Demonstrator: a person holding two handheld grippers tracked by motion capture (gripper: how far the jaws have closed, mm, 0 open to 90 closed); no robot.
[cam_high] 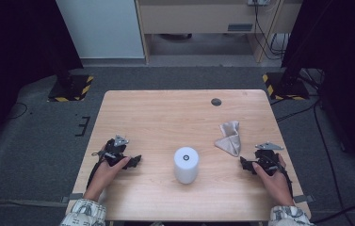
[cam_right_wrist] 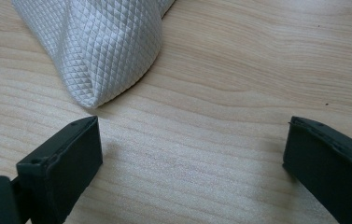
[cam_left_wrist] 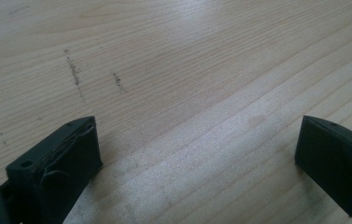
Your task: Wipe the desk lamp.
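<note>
on table | right gripper [cam_right_wrist: 192, 154] gaping, near cloth [cam_right_wrist: 103, 46] | left gripper [cam_left_wrist: 197, 158] gaping

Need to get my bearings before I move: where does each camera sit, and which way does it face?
High view: above the person's side, facing forward and down on the table; forearms, left gripper, right gripper.
Left gripper view: on the left gripper, facing bare wood; open jaws.
Right gripper view: on the right gripper, facing the cloth; open jaws.
Shared: cloth, high and right views.

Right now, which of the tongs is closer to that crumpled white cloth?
Right. The right tongs sit just short of the white cloth, jaws open; the left tongs lie far across the table, beyond the white cylinder.
</note>
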